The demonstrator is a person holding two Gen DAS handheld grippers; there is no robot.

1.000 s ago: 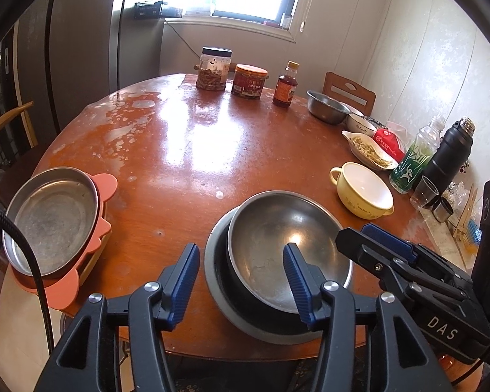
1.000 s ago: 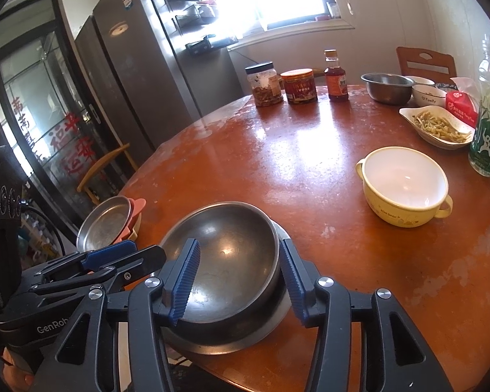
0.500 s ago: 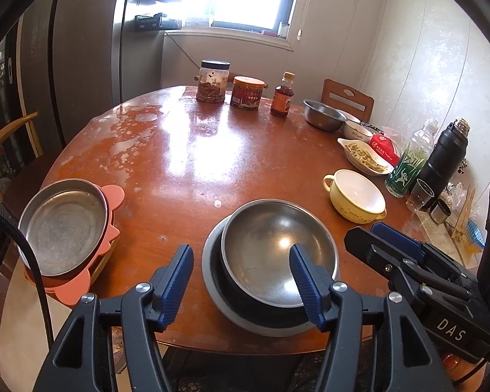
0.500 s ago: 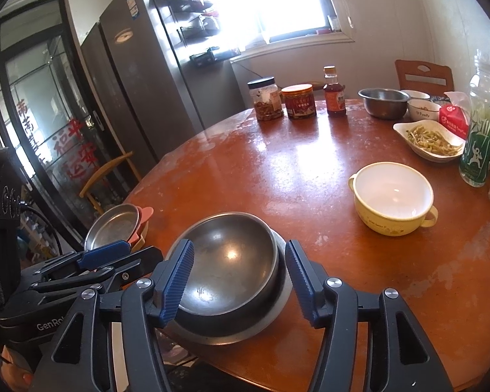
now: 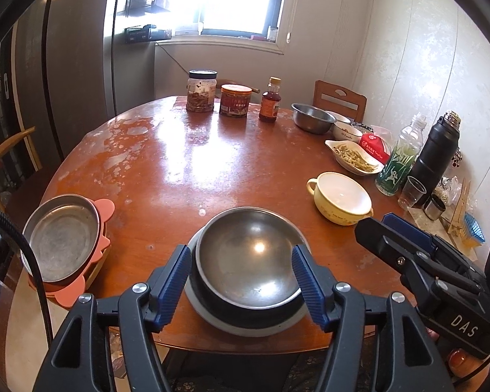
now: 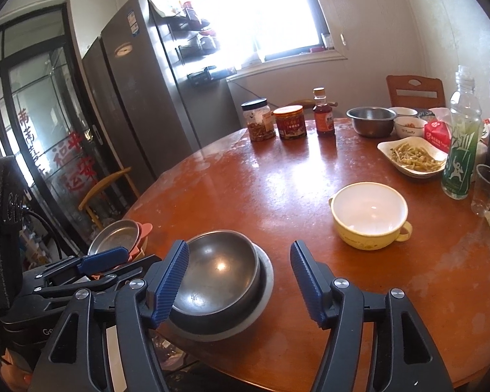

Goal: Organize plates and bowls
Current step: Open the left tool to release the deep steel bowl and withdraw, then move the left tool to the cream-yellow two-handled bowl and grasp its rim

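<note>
A steel bowl [image 5: 250, 254] rests nested in a grey plate [image 5: 238, 321] at the near edge of the round wooden table [image 5: 212, 170]. My left gripper [image 5: 240, 251] hovers just short of it, its jaws opening, and the blue pads [image 5: 173, 284] touch nothing. In the right wrist view the bowl [image 6: 219, 271] lies left of centre, and my right gripper [image 6: 239, 245] stands over it with jaws opening and nothing held. A yellow two-handled bowl [image 6: 369, 215] sits to the right. A steel plate [image 5: 60, 235] lies on a pink dish [image 5: 103, 209] at the table's left edge.
At the far side stand two jars [image 5: 201, 91], a sauce bottle [image 5: 270, 99] and a steel basin [image 5: 312, 117]. Along the right are a white dish of food [image 5: 352, 156], a green bottle [image 5: 401, 160], a black flask [image 5: 436, 153] and a glass [image 5: 411, 192]. A fridge [image 6: 140, 91] stands at the left.
Both grippers have drawn back and upward from the steel bowl, and their jaws have widened. The bowl stays in the grey plate.
</note>
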